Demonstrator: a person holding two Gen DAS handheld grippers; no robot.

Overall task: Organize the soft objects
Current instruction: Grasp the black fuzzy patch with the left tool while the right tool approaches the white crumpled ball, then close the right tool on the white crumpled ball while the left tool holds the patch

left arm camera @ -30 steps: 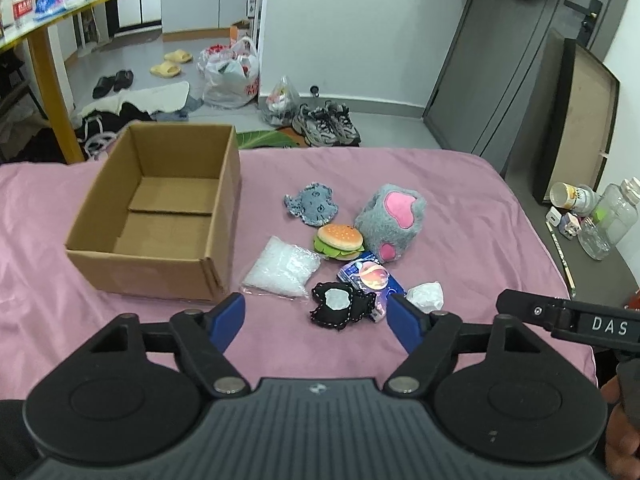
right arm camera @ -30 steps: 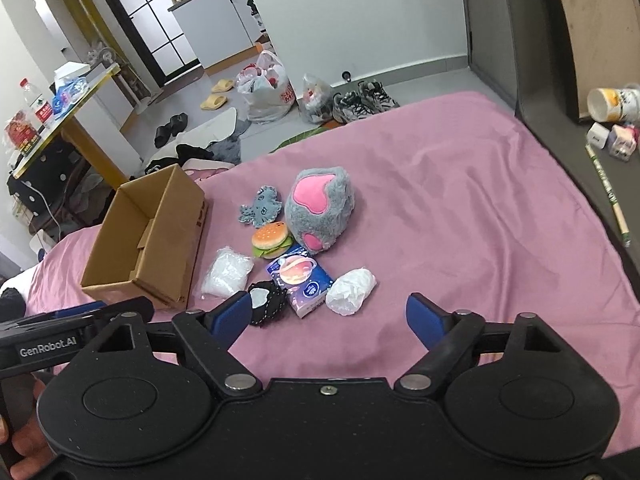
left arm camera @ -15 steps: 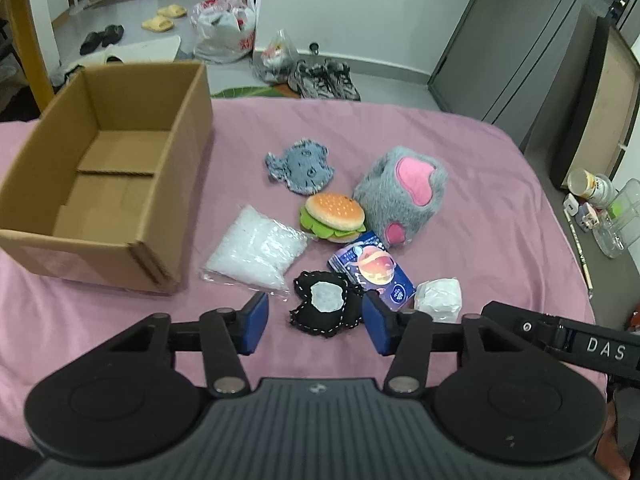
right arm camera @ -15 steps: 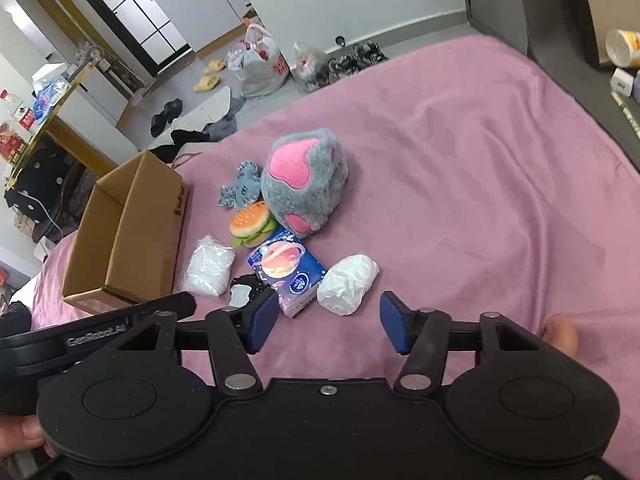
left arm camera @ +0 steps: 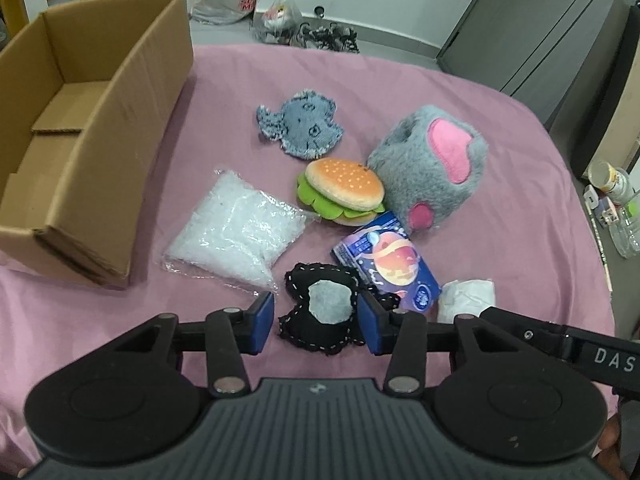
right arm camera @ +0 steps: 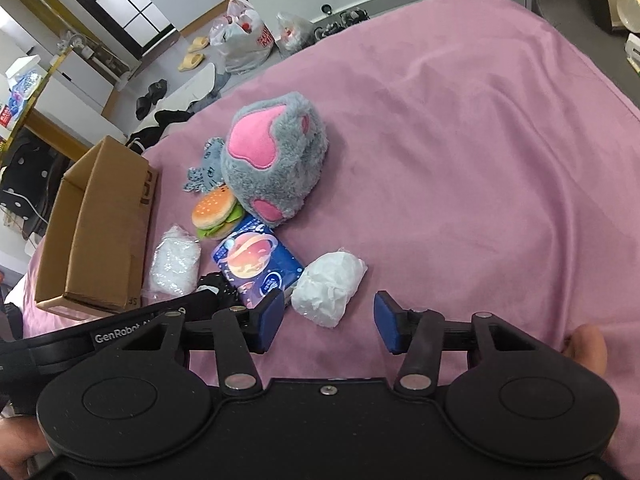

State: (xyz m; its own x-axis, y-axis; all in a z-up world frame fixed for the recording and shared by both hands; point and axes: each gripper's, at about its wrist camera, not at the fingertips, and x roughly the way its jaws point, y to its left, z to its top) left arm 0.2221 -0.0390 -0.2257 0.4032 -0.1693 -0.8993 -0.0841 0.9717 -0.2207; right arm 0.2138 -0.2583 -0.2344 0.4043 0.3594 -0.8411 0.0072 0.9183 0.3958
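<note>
An open cardboard box [left arm camera: 84, 152] sat far to the left of the left gripper [left arm camera: 316, 318] on a pink bedspread [left arm camera: 500, 168], its inside bare. Ahead and just left of that gripper's left fingertip lay a clear bag of white filling [left arm camera: 236, 232]. The left gripper's blue-padded jaws stood partly open on either side of a black stitched patch [left arm camera: 322, 308] with a grey centre, near its edges but with no clear grip on it. Farther ahead lay a frayed denim patch [left arm camera: 302, 130] and a plush hamburger [left arm camera: 340, 192], the hamburger touching a grey furry paw toy [left arm camera: 428, 168] with pink pads. A blue tissue pack [left arm camera: 390, 266] printed with a planet rested just ahead of the left gripper's right fingertip, against the paw toy's lower edge. To its right, a crumpled white bundle [right arm camera: 328, 288] lay just in front of the right gripper [right arm camera: 330, 322], nearer its left fingertip. The right gripper's jaws were partly open and held nothing, the bundle lying ahead of them rather than between the pads. A fingertip [right arm camera: 586, 346] of the person showed at the right gripper's right side.
</note>
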